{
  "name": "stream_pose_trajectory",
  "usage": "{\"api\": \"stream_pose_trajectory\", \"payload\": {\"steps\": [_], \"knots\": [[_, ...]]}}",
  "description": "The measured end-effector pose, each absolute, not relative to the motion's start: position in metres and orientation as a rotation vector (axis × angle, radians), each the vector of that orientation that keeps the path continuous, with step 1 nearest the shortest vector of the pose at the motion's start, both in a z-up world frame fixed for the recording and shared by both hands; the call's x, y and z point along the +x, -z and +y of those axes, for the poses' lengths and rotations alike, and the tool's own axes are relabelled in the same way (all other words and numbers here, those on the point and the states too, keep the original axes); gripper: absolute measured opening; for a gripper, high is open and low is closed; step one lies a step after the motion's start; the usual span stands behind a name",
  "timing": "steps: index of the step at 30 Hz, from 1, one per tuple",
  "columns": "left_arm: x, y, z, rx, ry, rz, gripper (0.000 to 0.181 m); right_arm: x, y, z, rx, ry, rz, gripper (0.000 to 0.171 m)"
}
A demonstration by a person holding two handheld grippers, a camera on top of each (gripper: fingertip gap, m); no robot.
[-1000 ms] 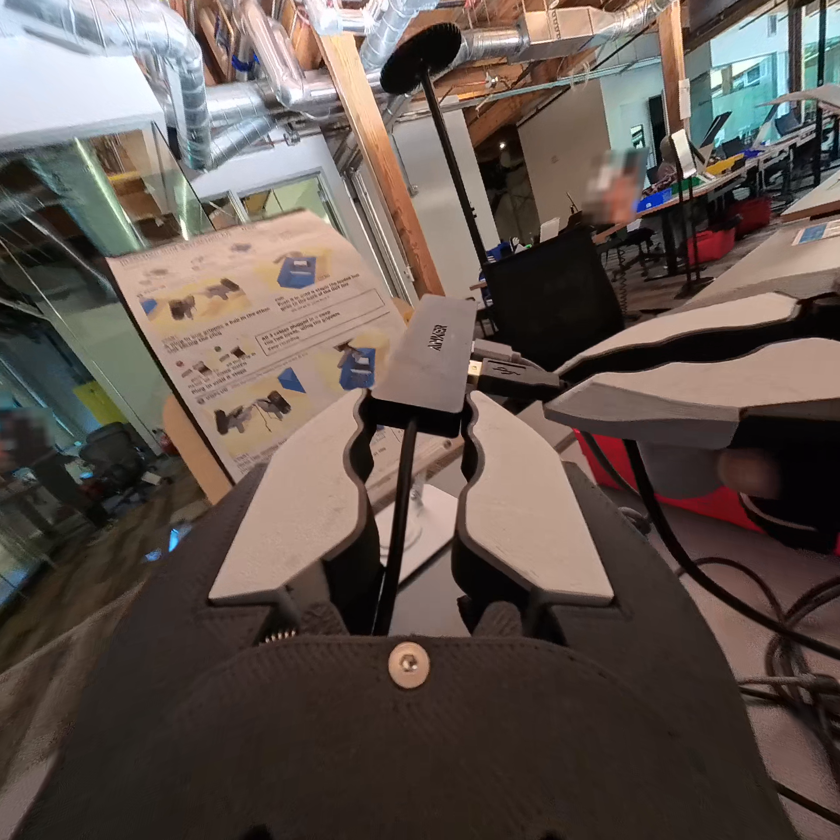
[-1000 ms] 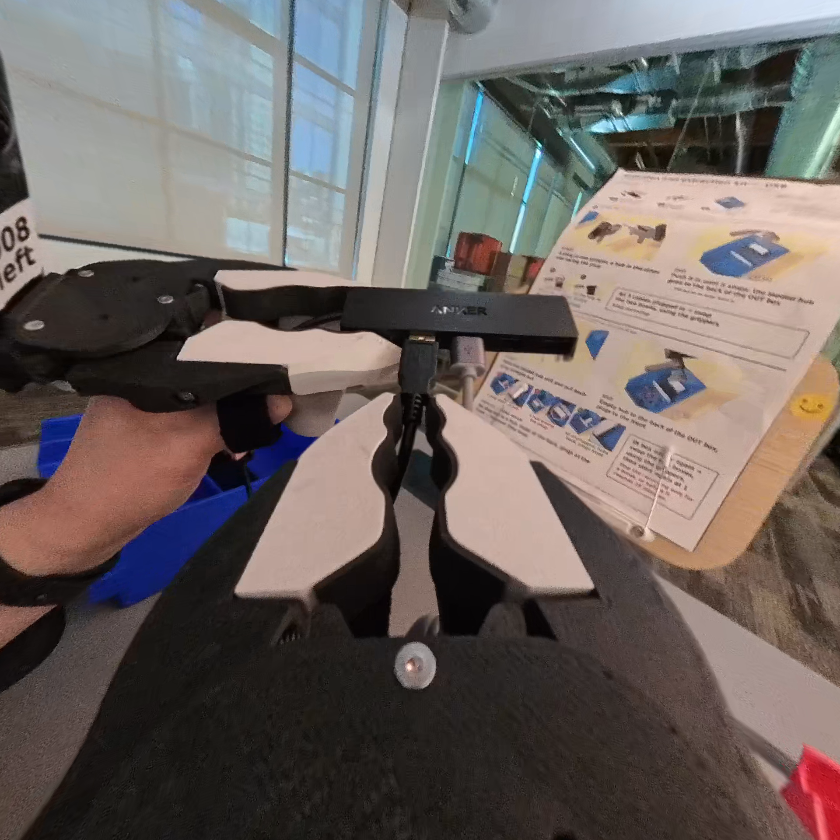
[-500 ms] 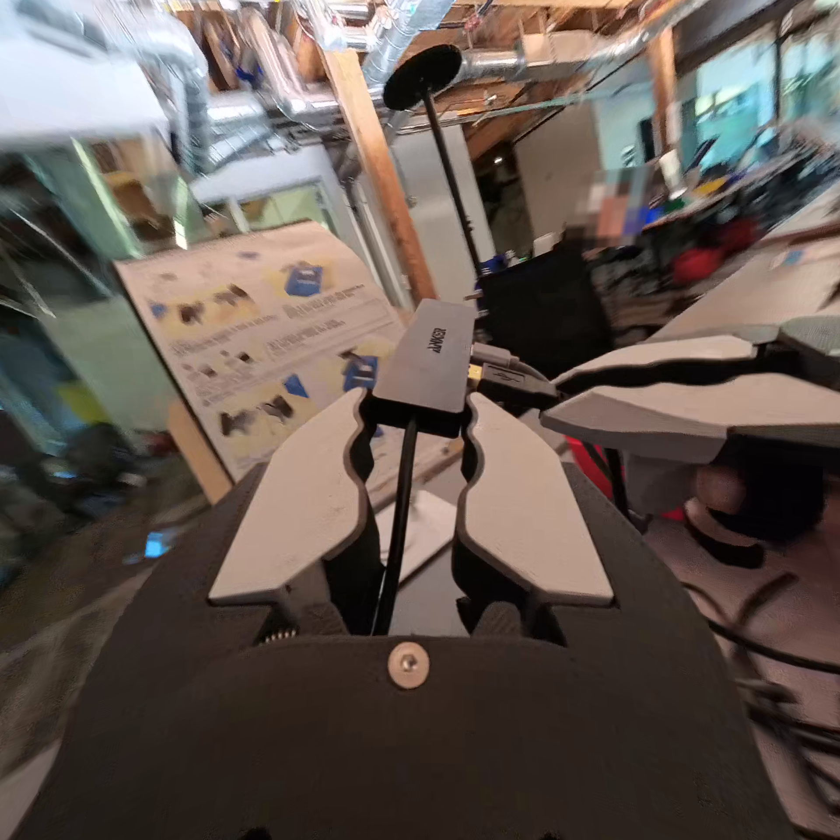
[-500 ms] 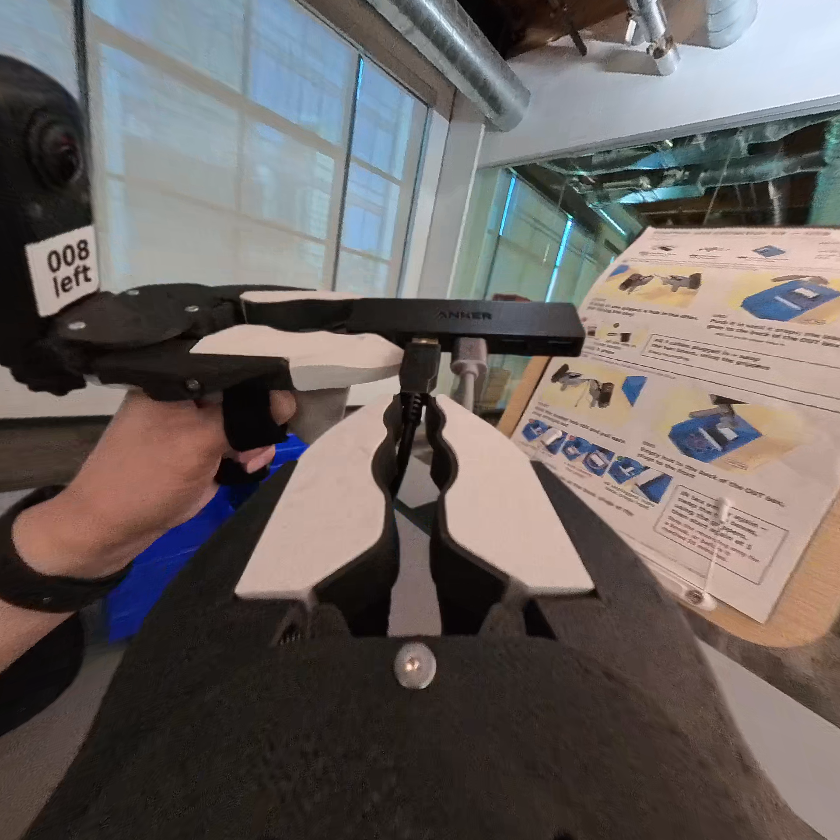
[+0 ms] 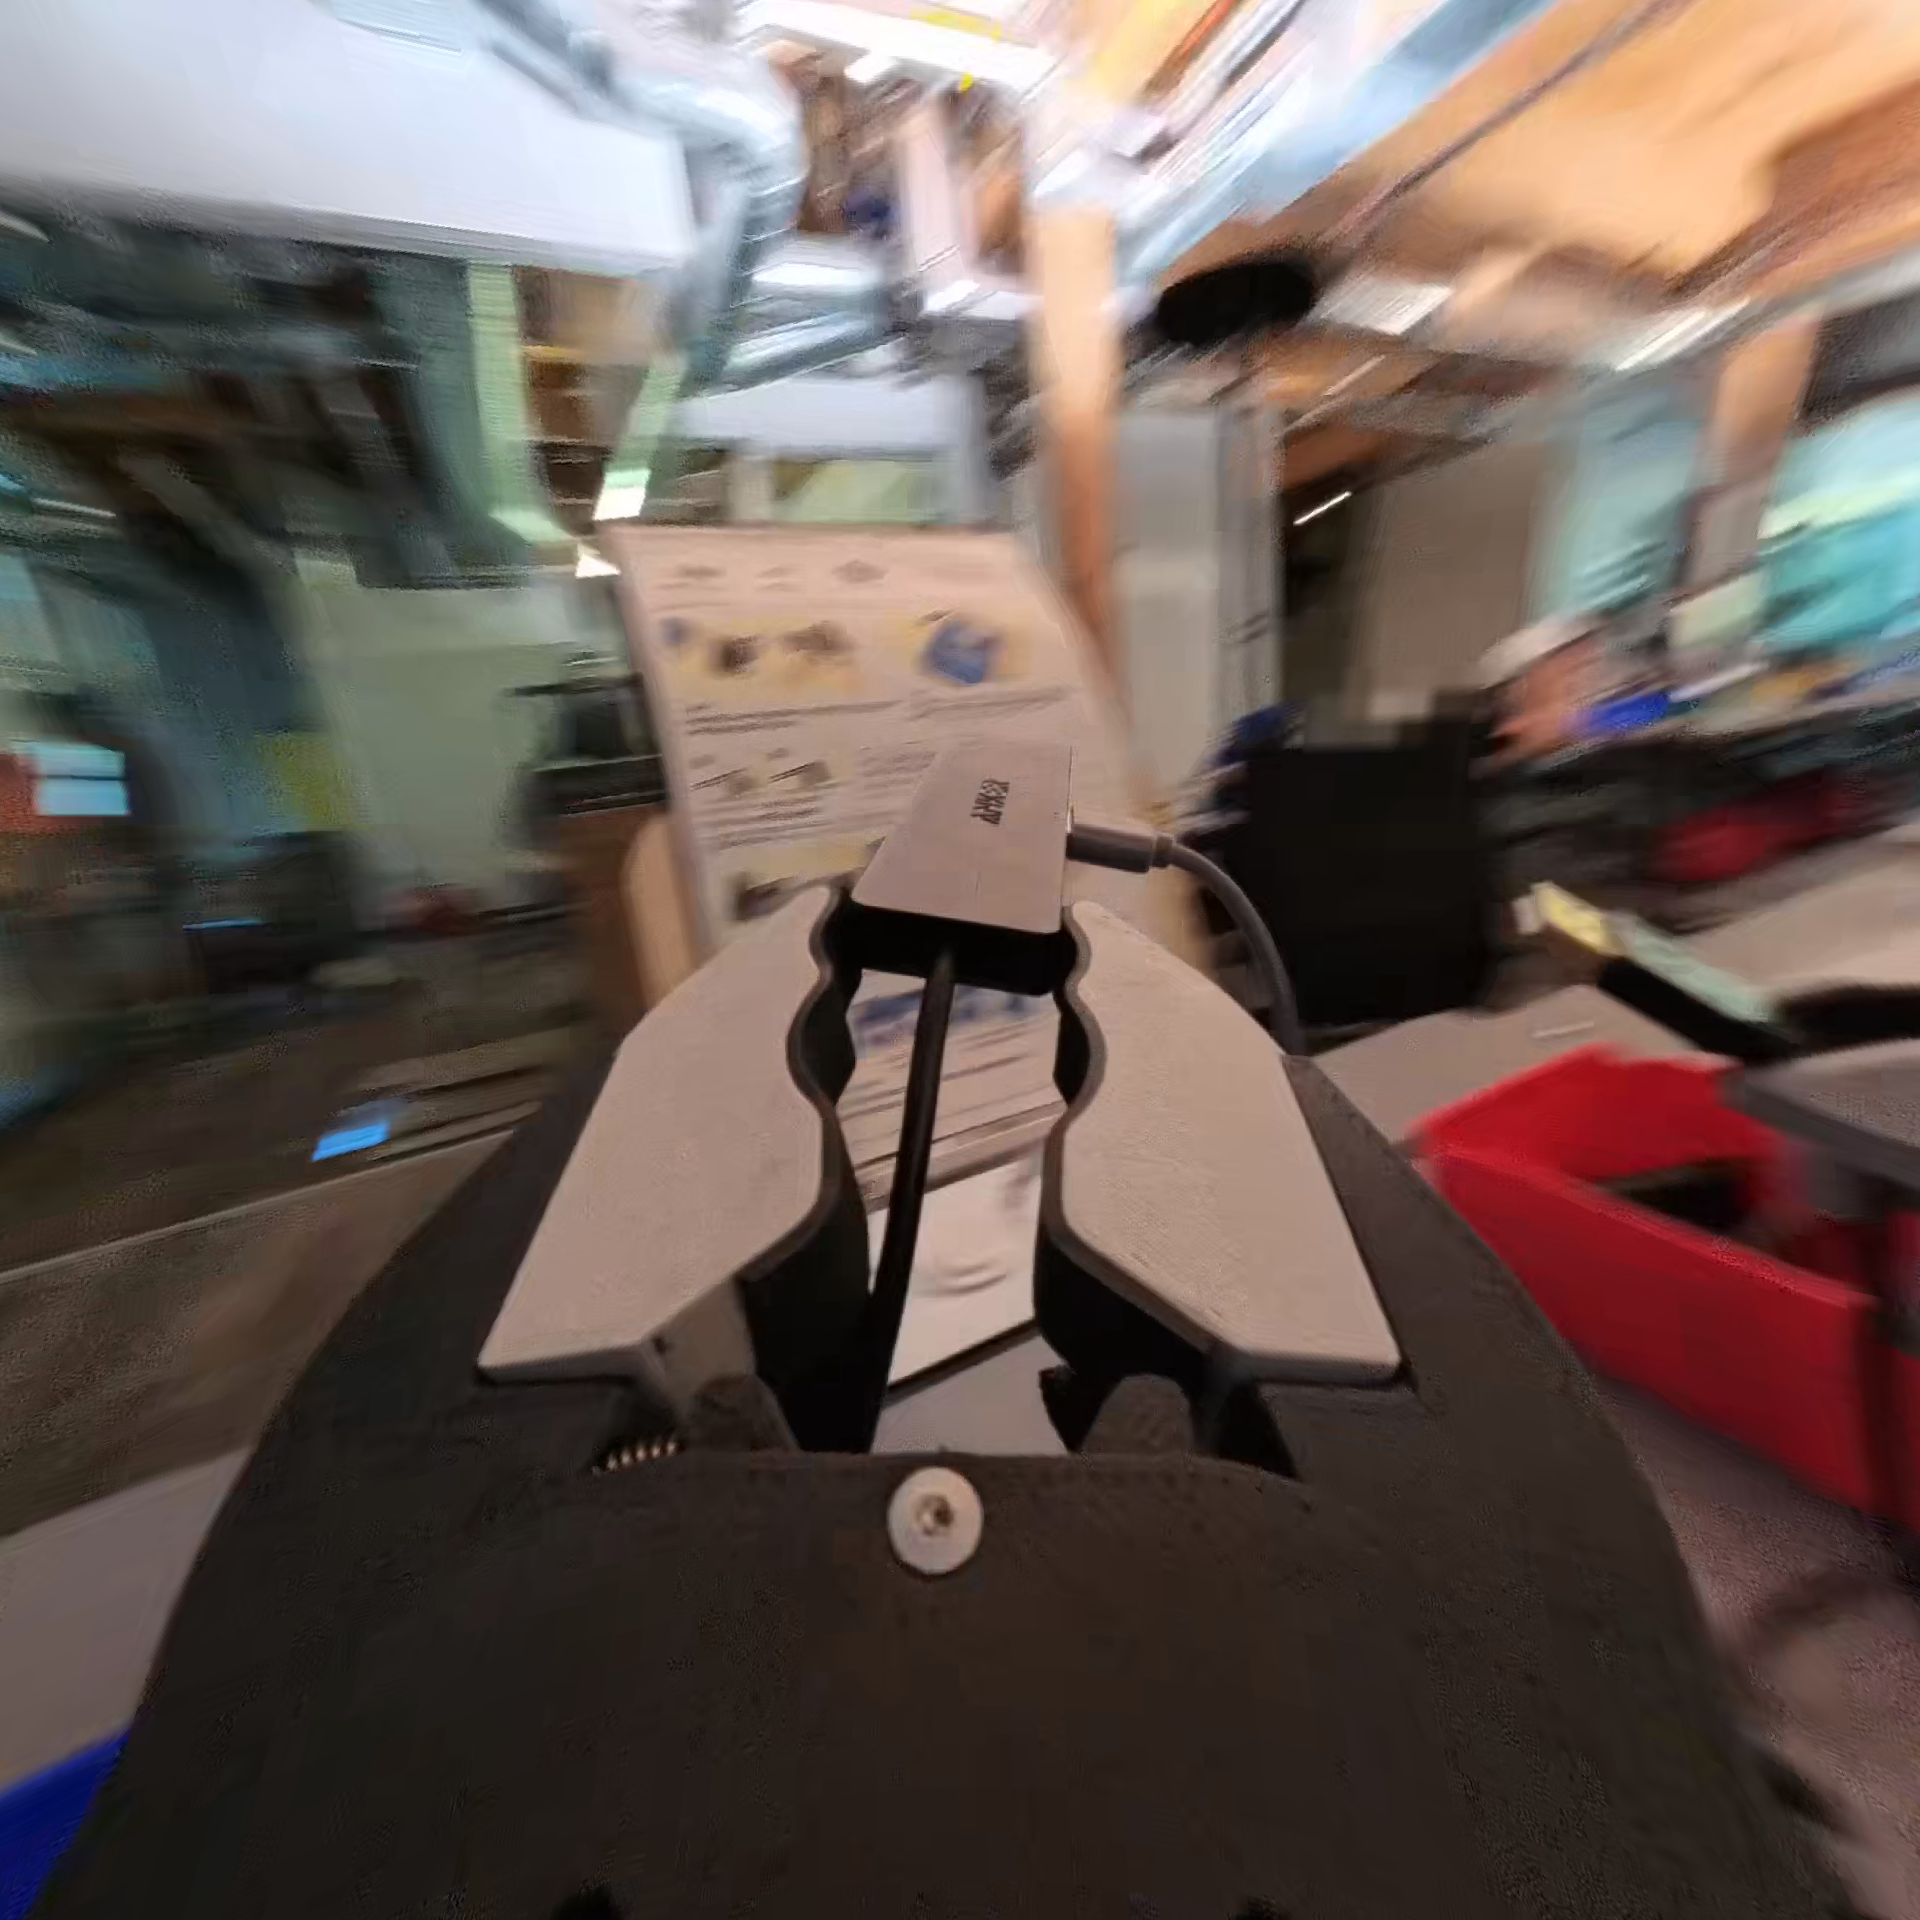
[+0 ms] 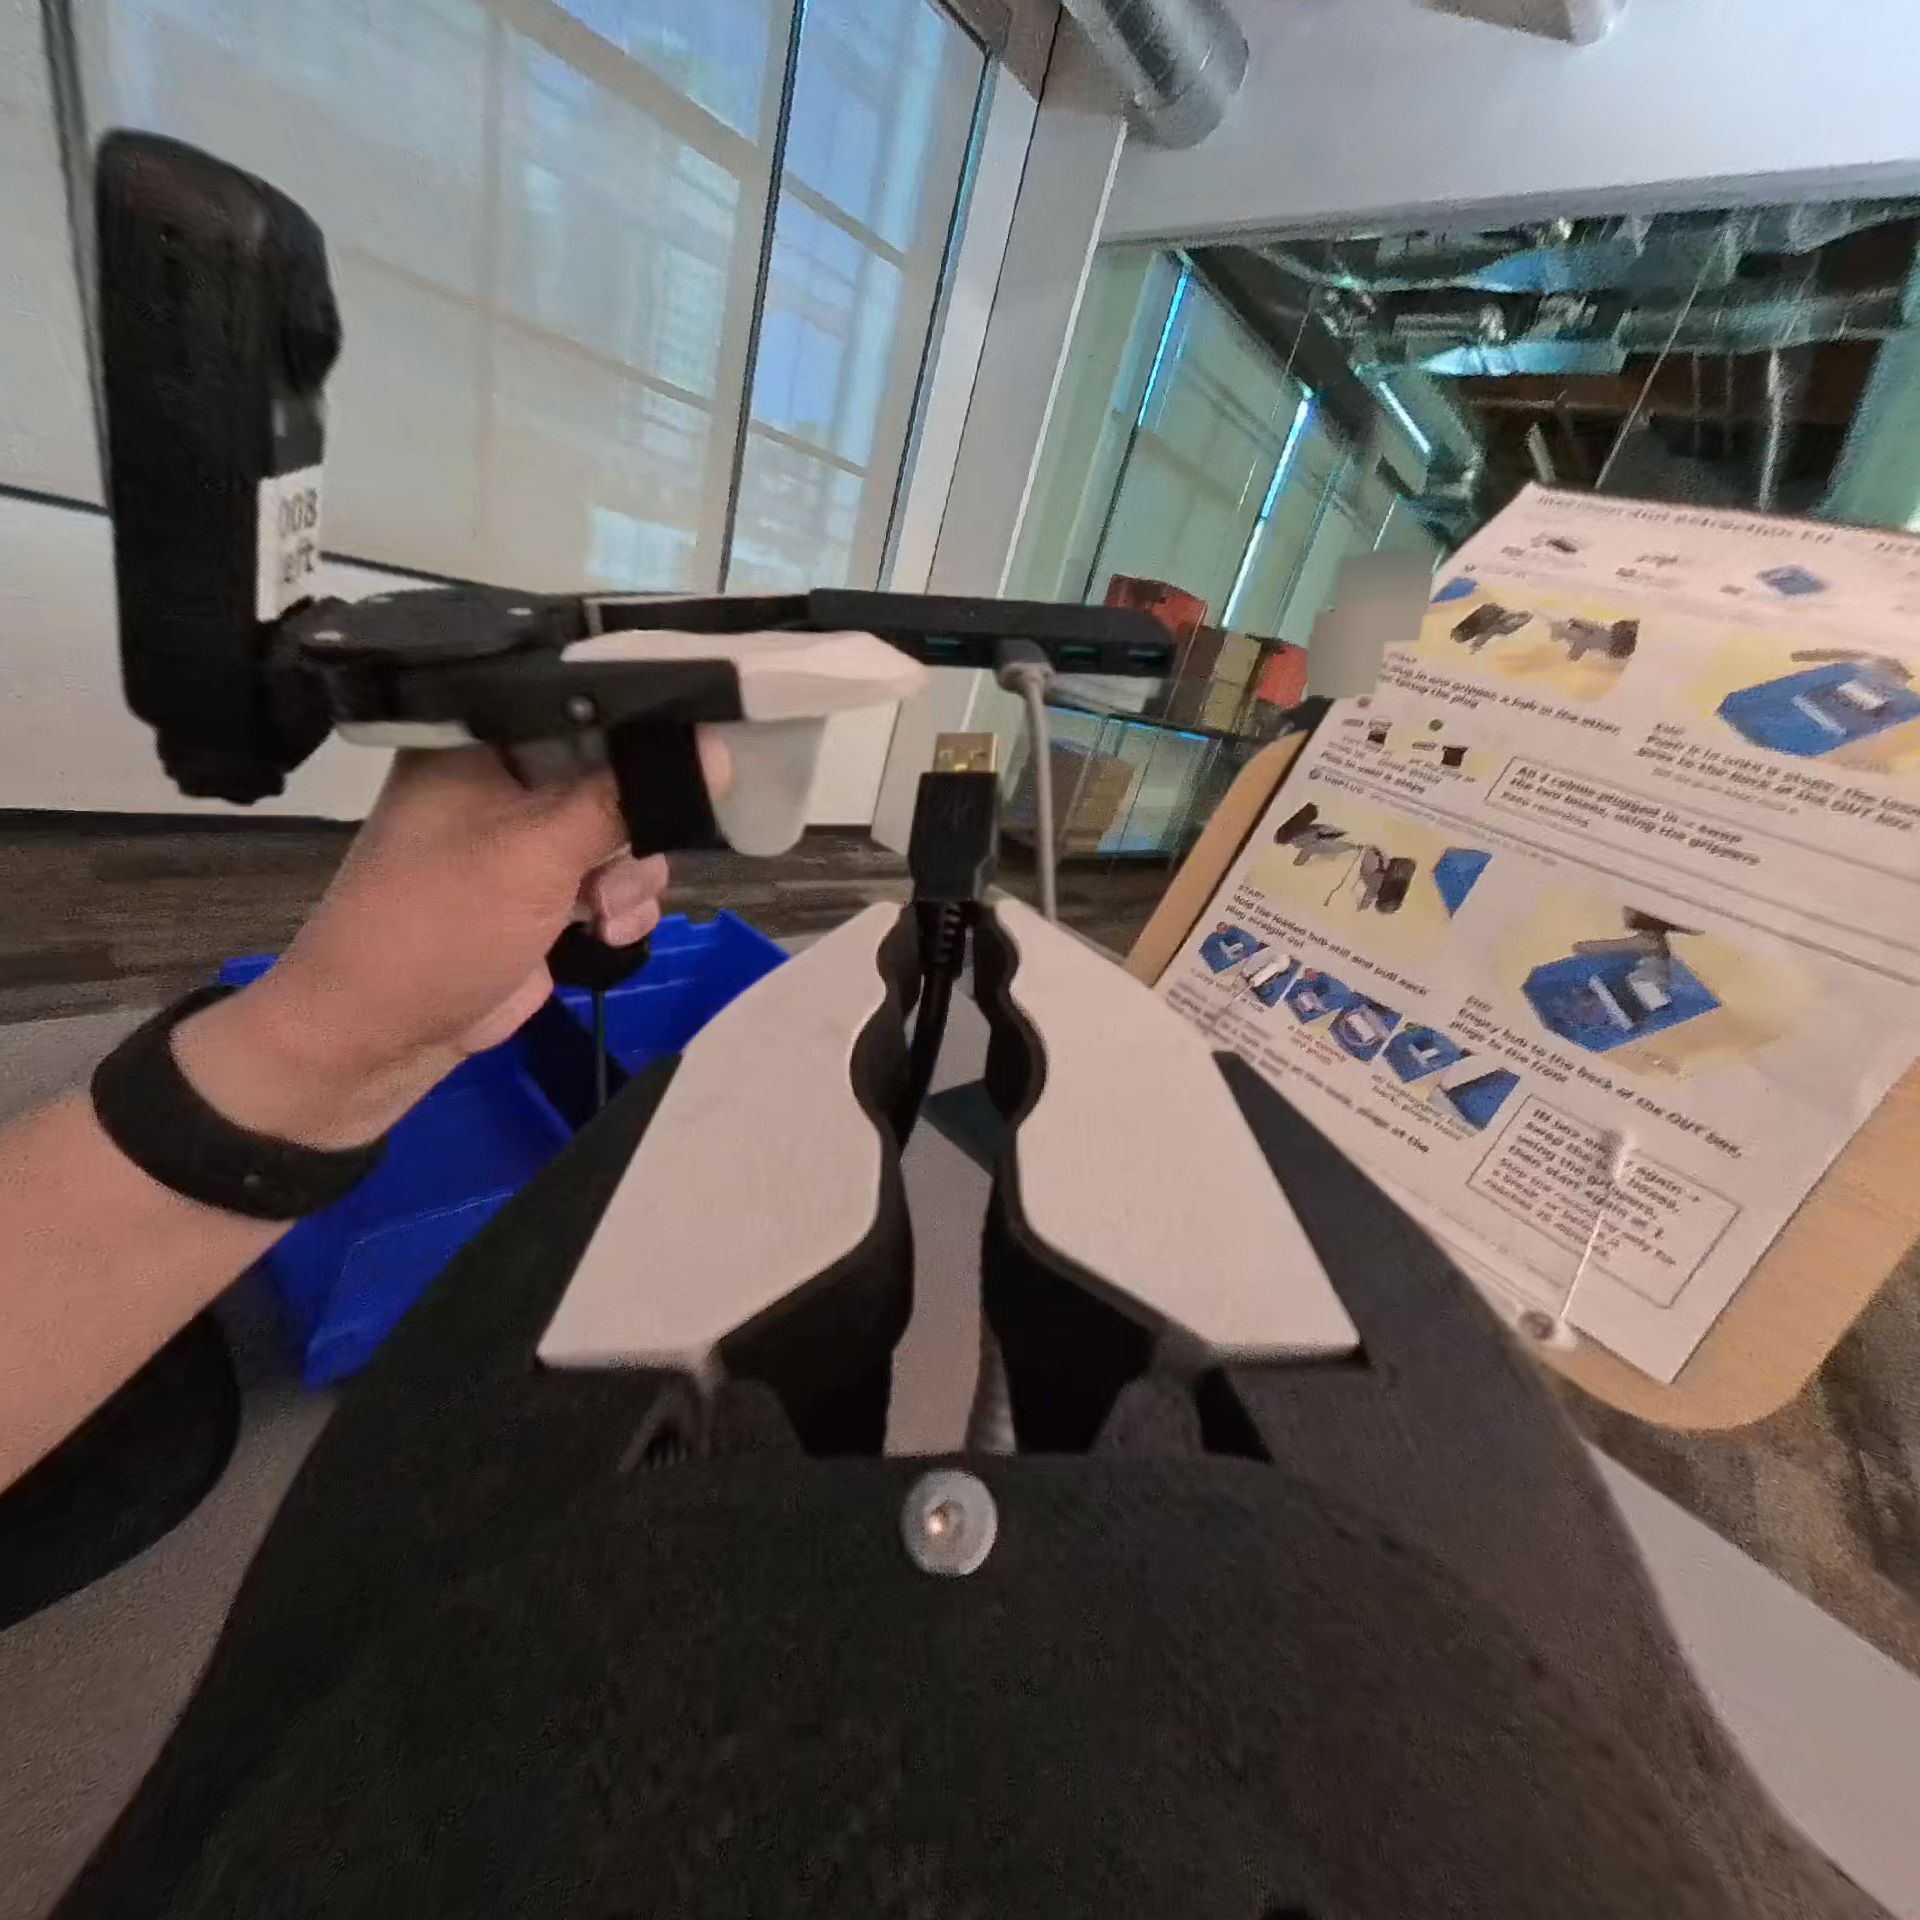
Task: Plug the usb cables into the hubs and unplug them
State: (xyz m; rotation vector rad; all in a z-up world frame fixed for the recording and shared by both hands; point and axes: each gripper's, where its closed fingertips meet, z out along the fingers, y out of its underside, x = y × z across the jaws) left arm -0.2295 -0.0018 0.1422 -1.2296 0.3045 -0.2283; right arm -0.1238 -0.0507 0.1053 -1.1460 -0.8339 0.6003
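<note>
My left gripper (image 5: pixel 951 935) is shut on the near end of a flat black USB hub (image 5: pixel 982 847) and holds it in the air; the hub's own black cord runs back between the fingers. A grey USB cable (image 5: pixel 1226 914) is still plugged into the hub's right side. In the right wrist view the hub (image 6: pixel 997 629) shows its blue ports and the grey plug (image 6: pixel 1023 660). My right gripper (image 6: pixel 945 925) is shut on a black USB cable just behind its plug (image 6: pixel 956 821), which stands free below the hub with its metal tip bare.
A tilted instruction board (image 6: pixel 1621 935) stands to the right, also in the left wrist view (image 5: pixel 831 717). A blue bin (image 6: pixel 436 1143) sits under the hand holding the left gripper. A red bin (image 5: pixel 1683 1236) lies on the grey table at the right.
The black plug has come out of the hub. My right gripper has drawn it down and away, and the left gripper has swung the hub aside; the grey cable stays plugged in.
</note>
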Motion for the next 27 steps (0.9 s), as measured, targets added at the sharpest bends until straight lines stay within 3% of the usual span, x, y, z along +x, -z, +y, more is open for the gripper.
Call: {"api": "stream_pose_trajectory", "payload": {"steps": [2, 6, 14, 16, 22, 27], "knots": [[-0.236, -0.156, -0.018, -1.157, 0.436, 0.33, 0.035, -0.112, -0.117, -0.059, -1.135, -0.625, -0.835, 0.011], [-0.245, -0.166, -0.031, -1.148, 0.411, 0.35, 0.035, -0.077, -0.104, -0.059, -1.302, -0.718, -0.946, 0.011], [-0.25, -0.173, -0.042, -1.166, 0.268, 0.39, 0.035, -0.033, 0.062, -0.059, -1.787, -0.538, -1.226, 0.012], [-0.248, -0.177, -0.048, -1.163, 0.303, 0.402, 0.035, -0.041, 0.089, -0.078, -1.801, -0.647, -1.31, 0.015], [-0.253, -0.176, -0.049, -1.181, 0.301, 0.401, 0.035, -0.038, 0.071, -0.112, -1.681, -0.871, -1.469, 0.069], [-0.254, -0.173, -0.046, -1.195, 0.327, 0.402, 0.035, -0.01, 0.101, -0.131, -1.631, -0.394, -1.876, 0.079]]}}
